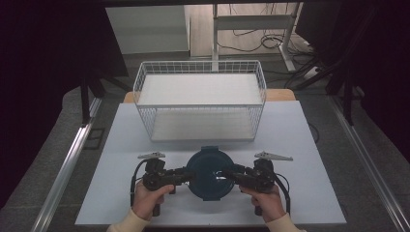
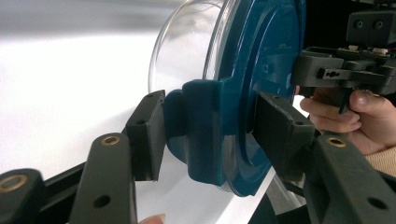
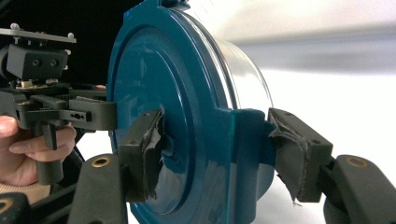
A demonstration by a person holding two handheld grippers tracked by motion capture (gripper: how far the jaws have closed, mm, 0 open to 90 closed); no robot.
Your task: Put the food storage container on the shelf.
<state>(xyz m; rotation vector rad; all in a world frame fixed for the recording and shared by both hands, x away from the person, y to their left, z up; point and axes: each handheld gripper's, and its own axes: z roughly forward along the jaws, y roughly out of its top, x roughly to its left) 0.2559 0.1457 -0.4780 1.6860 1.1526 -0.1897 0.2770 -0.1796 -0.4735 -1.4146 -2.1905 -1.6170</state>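
teal plastic and clear glass make up the round container, which sits between the two grippers over the pale table, in front of the white wire basket.

the left gripper has its jaws partly closed, one on each side of a teal latch tab at the lid's rim; its right pad lies against the lid face, its left pad just beside the tab. the right gripper clamps the opposite latch tab, its worn pads pressed on the lid face and behind the tab.

the high view gives the lid as a dark teal disc from above, with a hand under each gripper and cream sleeves. the gripper views add the transparent bowl under the lid, bulging away from the jaws, and the raised rings moulded into the lid. each also shows the other gripper beyond the lid's far edge, fingers curled round its handle.
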